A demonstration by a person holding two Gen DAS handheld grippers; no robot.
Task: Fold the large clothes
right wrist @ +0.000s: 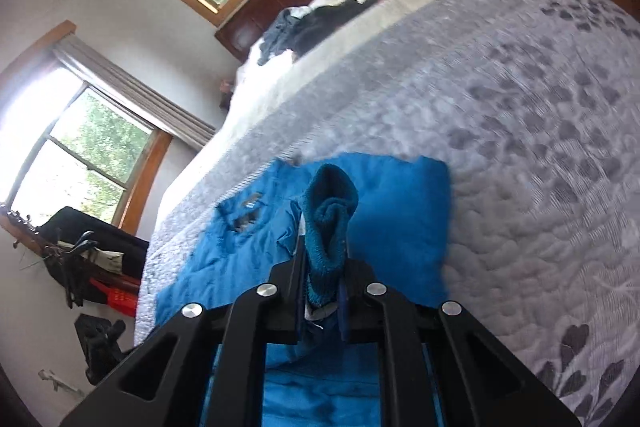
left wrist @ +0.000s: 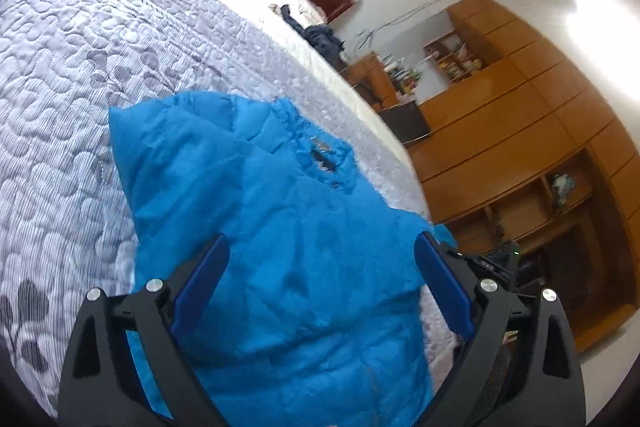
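Right gripper [right wrist: 323, 259] pinches the jacket's knit cuff [right wrist: 330, 223]; left gripper [left wrist: 320, 287], spread, hovers above the jacket [left wrist: 280, 227] near the bed's [left wrist: 100, 47] edge.

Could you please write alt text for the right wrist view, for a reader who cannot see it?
The right tongs are shut on the knitted cuff of a bright blue jacket spread on a grey quilted bedspread. Dark clothes lie near the headboard, below two windows.
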